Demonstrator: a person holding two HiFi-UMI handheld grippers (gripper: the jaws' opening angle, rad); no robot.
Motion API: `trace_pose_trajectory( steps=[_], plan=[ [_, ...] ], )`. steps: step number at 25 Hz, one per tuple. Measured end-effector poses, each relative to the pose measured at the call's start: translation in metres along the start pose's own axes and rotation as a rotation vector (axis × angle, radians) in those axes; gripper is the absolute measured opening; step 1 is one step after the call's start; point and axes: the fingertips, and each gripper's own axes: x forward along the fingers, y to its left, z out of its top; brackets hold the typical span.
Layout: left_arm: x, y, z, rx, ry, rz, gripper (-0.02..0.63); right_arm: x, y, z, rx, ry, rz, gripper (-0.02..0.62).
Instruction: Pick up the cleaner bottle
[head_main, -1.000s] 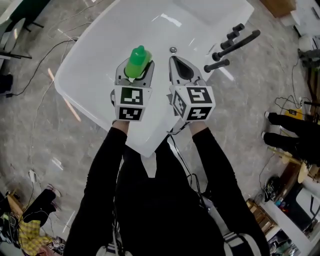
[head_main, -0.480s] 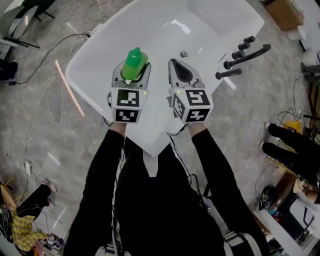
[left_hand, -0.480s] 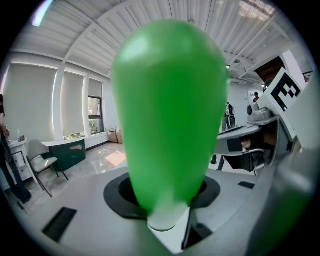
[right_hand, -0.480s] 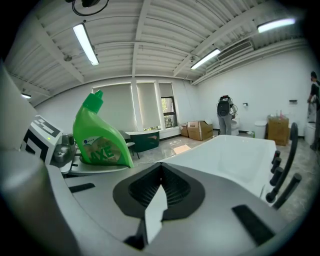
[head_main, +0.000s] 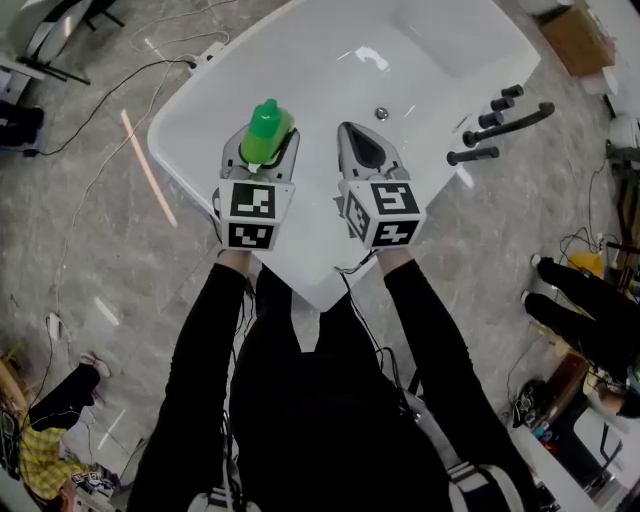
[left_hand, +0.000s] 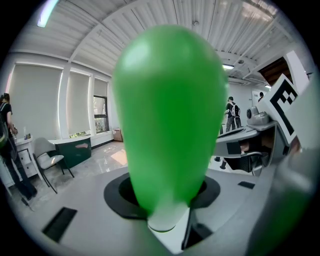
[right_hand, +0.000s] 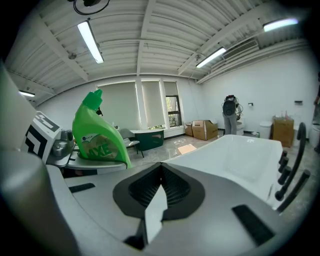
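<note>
The room had a grey stone floor strewn with cables, and a white tub (head_main: 420, 70) stood below the person's arms. The left claw (head_main: 262, 158) was clamped on the green cleaner bottle (head_main: 266, 132), held upright over the tub's near left side. The right claw (head_main: 352, 135) was closed on nothing. The bottle looked like stiff, light plastic, smooth and perhaps slick, so a hold on the broad body seemed safer than the tapering neck. Black tap fittings (head_main: 500, 120) crowded the right rim. The basin's middle and left side lay open.
</note>
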Motion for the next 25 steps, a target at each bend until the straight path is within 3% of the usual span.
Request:
trace_pose_trajectory(
  steps=[25],
  plan=[
    [-0.063, 0.07, -0.023, -0.01, 0.013, 0.037, 0.192, 0.022, 0.084, -0.007, -0.05, 0.016, 0.05, 0.002]
  ],
)
